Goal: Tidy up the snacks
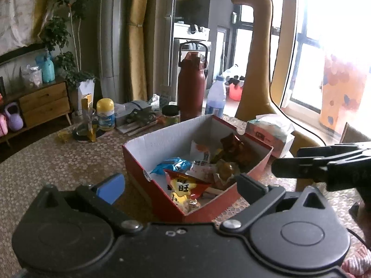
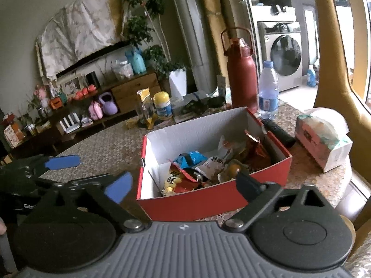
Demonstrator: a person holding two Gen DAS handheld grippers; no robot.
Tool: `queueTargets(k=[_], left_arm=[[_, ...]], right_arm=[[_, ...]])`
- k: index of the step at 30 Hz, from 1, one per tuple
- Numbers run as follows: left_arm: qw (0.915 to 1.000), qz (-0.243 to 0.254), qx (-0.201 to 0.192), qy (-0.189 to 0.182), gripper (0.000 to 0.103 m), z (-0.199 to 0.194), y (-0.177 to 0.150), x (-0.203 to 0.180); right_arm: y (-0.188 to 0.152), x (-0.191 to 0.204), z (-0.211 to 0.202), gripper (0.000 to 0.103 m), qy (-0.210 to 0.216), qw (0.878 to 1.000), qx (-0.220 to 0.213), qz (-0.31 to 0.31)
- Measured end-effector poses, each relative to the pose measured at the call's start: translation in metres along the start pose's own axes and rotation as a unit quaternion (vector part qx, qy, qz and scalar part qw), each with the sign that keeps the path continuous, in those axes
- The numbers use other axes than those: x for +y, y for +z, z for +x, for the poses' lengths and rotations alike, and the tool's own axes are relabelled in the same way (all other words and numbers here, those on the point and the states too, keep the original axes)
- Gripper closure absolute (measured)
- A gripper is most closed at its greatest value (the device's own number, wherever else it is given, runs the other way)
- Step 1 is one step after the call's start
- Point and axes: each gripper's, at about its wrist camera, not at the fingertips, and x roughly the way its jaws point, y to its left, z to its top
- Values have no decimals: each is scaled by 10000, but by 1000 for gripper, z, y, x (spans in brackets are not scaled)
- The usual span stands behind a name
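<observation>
The left gripper [image 1: 178, 183] and right gripper [image 2: 183, 183] both hung wide apart, empty, above the red box [image 2: 215, 199] of snacks [image 2: 208, 166] on a patterned table [image 1: 58, 159]. Behind stood a maroon flask [image 1: 191, 85], a water bottle [image 2: 268, 92] and, seemingly, a washing machine [image 2: 283, 55].

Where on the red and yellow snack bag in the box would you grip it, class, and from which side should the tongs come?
Grip the crimped top edge of the red and yellow snack bag, coming from above. It lies slanted in the near corner of the red box, whose walls block any sideways approach, and other packets crowd it behind. The flat sealed edge gives the open left tongs a thin flap to pinch.
</observation>
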Motion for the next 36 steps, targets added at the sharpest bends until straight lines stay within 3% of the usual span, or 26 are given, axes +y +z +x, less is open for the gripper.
queueTargets(k=[15, 36], left_arm=[[9994, -240, -179, 146, 0, -27, 0, -2], [9994, -312, -87, 106, 0, -35, -7, -9]], right_arm=[[-8, 5, -19, 1, -68, 9995, -245, 161], [-17, 6, -25, 0, -62, 9994, -249, 251]])
